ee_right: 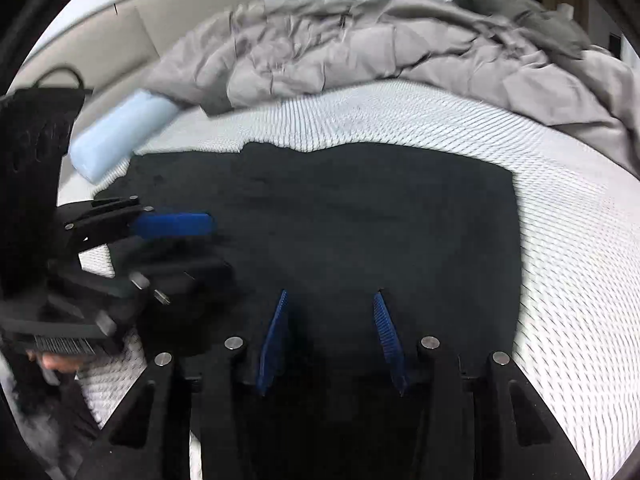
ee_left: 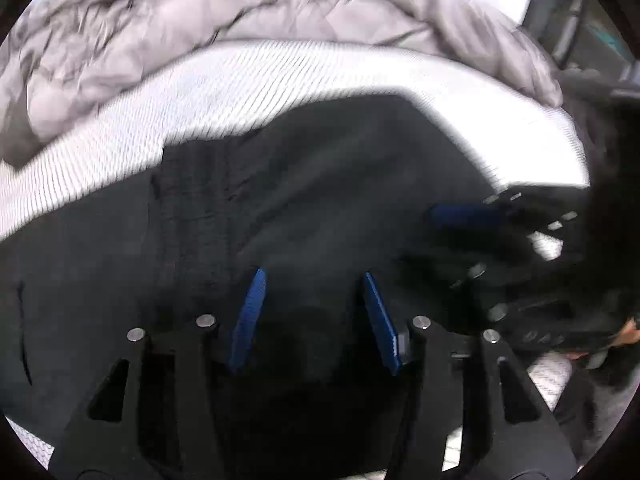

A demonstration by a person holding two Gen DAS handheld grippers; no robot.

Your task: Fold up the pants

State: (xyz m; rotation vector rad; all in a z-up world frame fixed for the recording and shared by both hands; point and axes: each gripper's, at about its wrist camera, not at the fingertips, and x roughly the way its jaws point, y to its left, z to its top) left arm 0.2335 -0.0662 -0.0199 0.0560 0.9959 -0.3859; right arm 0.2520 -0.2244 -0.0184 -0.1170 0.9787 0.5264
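1. We see dark pants (ee_right: 320, 216) lying flat on a white ribbed mattress (ee_right: 560, 240), with a rumpled grey duvet (ee_right: 360, 52) beyond.
2. Our left hand-held gripper (ee_left: 312, 280) hangs over the pants, its blue fingers apart, nothing between them.
3. Our right hand-held gripper (ee_right: 332, 298) is likewise open above the fabric.
4. A pale blue pillow (ee_right: 120, 132) lies near the pants' far corner.

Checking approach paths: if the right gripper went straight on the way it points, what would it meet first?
Most likely the pants. The right gripper, open and empty, points down at them; depth is unclear.
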